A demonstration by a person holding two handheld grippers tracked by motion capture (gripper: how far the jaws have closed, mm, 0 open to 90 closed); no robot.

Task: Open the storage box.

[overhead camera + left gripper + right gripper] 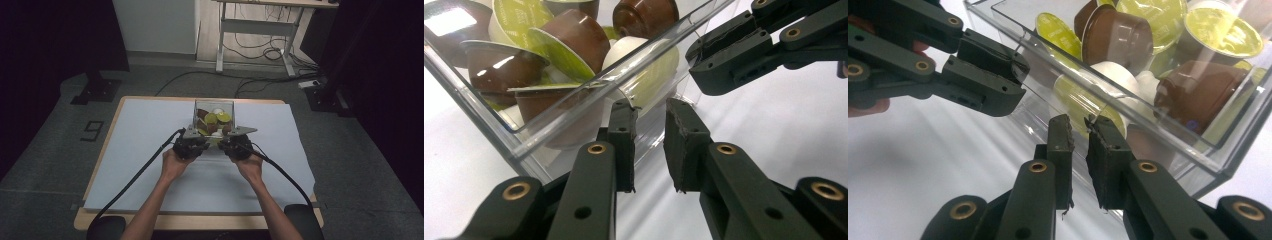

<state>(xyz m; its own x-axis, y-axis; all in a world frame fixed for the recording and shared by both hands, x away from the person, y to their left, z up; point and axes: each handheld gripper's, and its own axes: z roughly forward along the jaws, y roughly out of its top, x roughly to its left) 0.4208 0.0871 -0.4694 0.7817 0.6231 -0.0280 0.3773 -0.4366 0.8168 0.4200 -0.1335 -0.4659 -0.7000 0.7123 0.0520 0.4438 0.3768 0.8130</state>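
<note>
High view: clear box (pixel 214 107) of coffee capsules (pixel 211 119) mid-counter (pixel 150 130); left gripper (pixel 196 144) and right gripper (pixel 229 144) at box's near wall.
Left gripper view: fingers (pixel 623 145) clenched on box wall.
Right gripper view: fingers (pixel 1062 150) clenched on same wall.

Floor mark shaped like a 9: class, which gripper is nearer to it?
Left. The left gripper is right of the floor mark, at the capsule box; the right gripper is farther right, beyond it.

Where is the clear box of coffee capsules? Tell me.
In the high view the clear box sits on the white sheet at mid-table, just beyond the left gripper and right gripper, which both clamp its near wall.
</note>
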